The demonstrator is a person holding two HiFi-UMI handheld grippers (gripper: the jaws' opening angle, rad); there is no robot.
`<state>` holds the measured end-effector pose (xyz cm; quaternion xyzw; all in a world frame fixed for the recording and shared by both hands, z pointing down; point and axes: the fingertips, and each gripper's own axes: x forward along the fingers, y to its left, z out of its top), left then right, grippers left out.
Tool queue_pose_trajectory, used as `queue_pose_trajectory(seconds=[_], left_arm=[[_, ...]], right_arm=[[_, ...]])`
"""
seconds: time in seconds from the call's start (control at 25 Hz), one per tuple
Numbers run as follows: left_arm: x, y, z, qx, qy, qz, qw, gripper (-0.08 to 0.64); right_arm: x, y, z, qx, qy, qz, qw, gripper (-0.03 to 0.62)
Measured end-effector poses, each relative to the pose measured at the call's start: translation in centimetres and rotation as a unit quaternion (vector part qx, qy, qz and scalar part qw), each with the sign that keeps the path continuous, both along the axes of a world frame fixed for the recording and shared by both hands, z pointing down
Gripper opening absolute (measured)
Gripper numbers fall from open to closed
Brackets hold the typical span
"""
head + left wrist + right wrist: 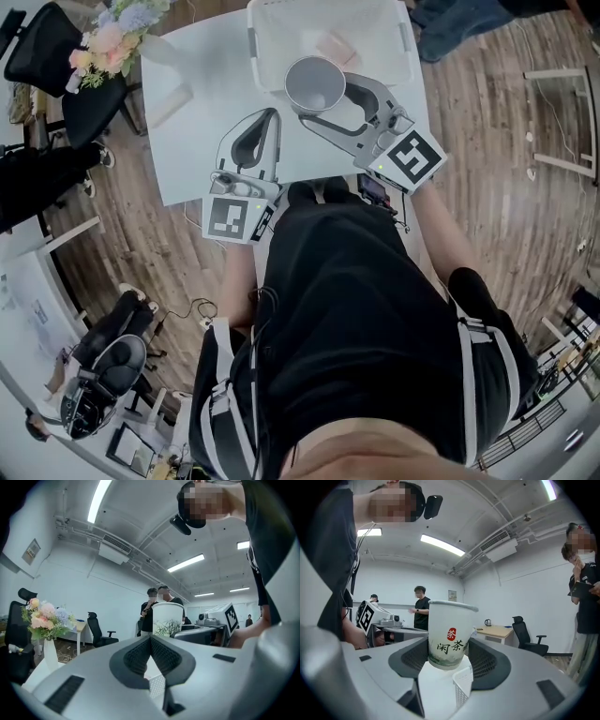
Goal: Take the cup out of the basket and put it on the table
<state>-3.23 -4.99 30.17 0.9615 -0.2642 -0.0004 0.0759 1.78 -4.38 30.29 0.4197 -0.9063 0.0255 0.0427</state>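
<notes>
Closest to us at the bottom of the head view, the left gripper (pixel 267 117) lies on the white table (pixel 187 159) doing nothing. In its own view the ribbed pads are pressed together with nothing between them.

Just past it, upper middle of the frame, the right gripper (pixel 323 94) is pinching the cup (pixel 314 84). The right gripper view shows one jaw on each side of the cup's lower wall, around the printed band and just above the base. The cup sits upright. We think its bottom is clear of the table, right by the near corner of the basket (pixel 463 686), so we'd say it's out of the basket and not yet set down.

How it'll handle, as far as we can judge: it's a paper cup and looks empty from above, so basically weightless. The thin wall should dent or go oval if squeezed hard. The coated print is probably a bit slick too. Low on the wall is where we'd hold it anyway, since the base disc stiffens it there; mid-wall would just cave in. With no weight in it, it should tip easily, so we'd want it flat on the table before letting go.

Furthest out, the white basket (pixel 253 37) runs along the top edge and a bunch of flowers (pixel 112 37) sits at the upper left.
</notes>
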Motion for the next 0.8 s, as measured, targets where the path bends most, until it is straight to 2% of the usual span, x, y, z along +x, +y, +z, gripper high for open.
queue_pose_trajectory(seconds=[0.2,0.64,0.8], left_arm=[[-1.5,0.1,0.3,-0.001,0.000,-0.015,0.9999,0.020],[-7.1,-0.2,1.6,-0.006,-0.018,-0.077,0.9968,0.020],[-10.3,-0.4,2.7,-0.017,-0.020,-0.107,0.9939,0.020]], right_arm=[[-1.8,-0.1,0.6,0.017,-0.017,-0.008,1.000,0.282],[-8.7,-1.2,5.2,-0.004,-0.027,-0.077,0.997,0.282],[-11.7,-2.8,7.4,-0.007,-0.009,-0.106,0.994,0.282]])
